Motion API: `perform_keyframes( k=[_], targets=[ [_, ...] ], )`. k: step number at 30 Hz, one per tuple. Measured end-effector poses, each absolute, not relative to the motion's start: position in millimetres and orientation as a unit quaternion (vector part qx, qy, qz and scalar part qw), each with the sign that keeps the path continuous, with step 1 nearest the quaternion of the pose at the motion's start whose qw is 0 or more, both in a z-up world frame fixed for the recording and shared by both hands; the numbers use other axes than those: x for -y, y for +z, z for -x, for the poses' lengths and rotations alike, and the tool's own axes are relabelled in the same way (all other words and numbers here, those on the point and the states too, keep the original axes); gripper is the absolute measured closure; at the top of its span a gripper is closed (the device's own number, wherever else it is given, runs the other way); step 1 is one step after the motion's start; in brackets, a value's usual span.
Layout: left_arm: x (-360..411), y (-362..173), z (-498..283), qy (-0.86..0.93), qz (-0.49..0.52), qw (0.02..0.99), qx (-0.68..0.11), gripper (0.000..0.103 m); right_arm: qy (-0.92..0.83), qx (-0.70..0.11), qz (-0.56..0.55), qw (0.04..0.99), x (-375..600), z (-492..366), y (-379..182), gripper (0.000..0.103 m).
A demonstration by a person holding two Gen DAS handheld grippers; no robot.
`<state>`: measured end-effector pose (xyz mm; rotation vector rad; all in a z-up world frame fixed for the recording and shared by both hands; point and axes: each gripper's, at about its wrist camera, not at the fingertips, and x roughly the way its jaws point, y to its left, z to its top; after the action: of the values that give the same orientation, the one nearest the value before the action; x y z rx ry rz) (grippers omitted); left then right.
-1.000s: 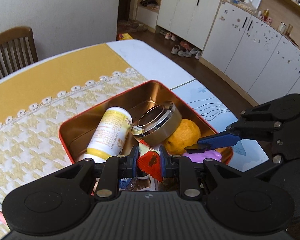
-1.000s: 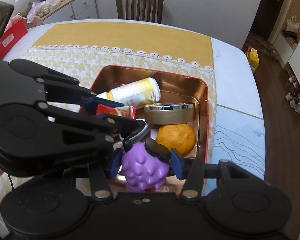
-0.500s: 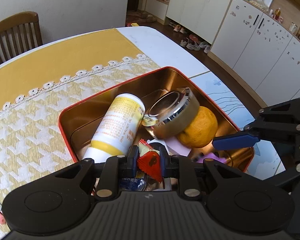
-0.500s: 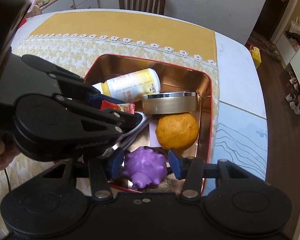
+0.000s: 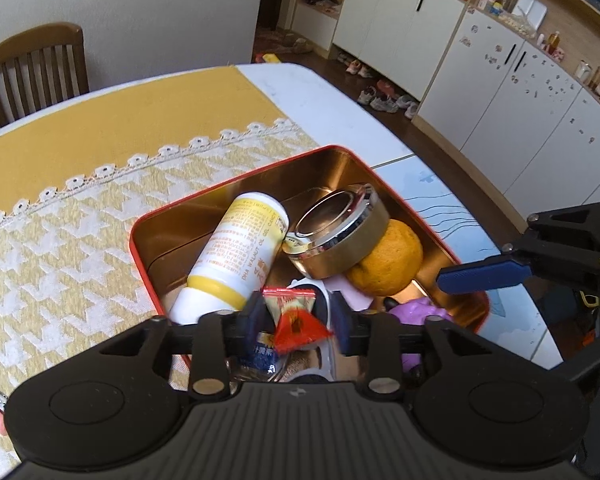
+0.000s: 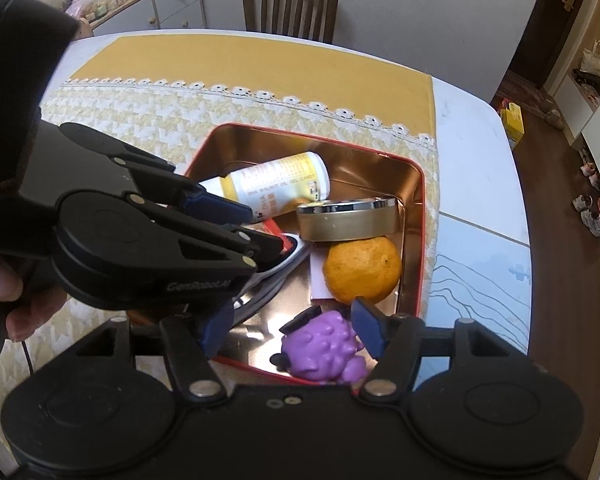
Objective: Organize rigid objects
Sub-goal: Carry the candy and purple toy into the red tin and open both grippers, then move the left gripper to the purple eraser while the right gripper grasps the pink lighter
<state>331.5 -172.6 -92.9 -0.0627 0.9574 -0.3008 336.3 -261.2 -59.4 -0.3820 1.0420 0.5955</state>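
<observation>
A red-rimmed gold tin (image 5: 236, 176) (image 6: 416, 184) sits on the yellow cloth. In it lie a yellow-and-white bottle (image 5: 236, 256) (image 6: 276, 188), a round gold tin (image 5: 340, 236) (image 6: 348, 220), an orange (image 5: 388, 264) (image 6: 364, 276) and a purple toy (image 6: 324, 352) (image 5: 420, 312). My left gripper (image 5: 296, 316) is over the tin's near end, its jaws parted around a red candy packet (image 5: 296, 316) that looks loose between them. My right gripper (image 6: 296, 332) is open, its fingers on either side of the purple toy, which rests on the tin floor.
The tin stands near the table's edge (image 5: 388, 152), with floor and white cabinets (image 5: 500, 96) beyond. A wooden chair (image 6: 288, 4) stands at the far side of the table. A hand (image 6: 4, 292) holds the left gripper's handle.
My right gripper has opened and let the purple toy down into the tin. My left gripper's jaws have widened around the red packet. Both have drawn back a little.
</observation>
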Motion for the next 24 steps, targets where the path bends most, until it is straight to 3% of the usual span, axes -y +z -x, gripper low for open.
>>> perform_keyframes(
  k=[1,2,20,22,24],
  targets=[
    [171.9,-89.5,-328.0,-0.146,0.029,0.879,-0.453,0.047,0.280,-0.486,0.179,0.808,261.6,-334.8,-58.0,0.035],
    [170.8,-85.8,-324.4,-0.150,0.030,0.882,-0.446,0.046,0.280,-0.485,0.178,0.809,262.2,-333.5,-56.7,0.035],
    [116.0,-29.8,-258.8,-0.151,0.043,0.909,-0.387,0.043,0.285,-0.455,0.144,0.831,255.8,-300.4,-17.2,0.012],
    [106.7,-24.7,-250.2,-0.147,0.044,0.912,-0.379,0.032,0.290,-0.449,0.140,0.833,250.1,-295.1,-11.6,0.007],
    [96.8,-19.8,-241.6,-0.134,0.041,0.919,-0.369,0.028,0.297,-0.443,0.137,0.835,242.6,-290.0,-7.3,0.002]
  ],
)
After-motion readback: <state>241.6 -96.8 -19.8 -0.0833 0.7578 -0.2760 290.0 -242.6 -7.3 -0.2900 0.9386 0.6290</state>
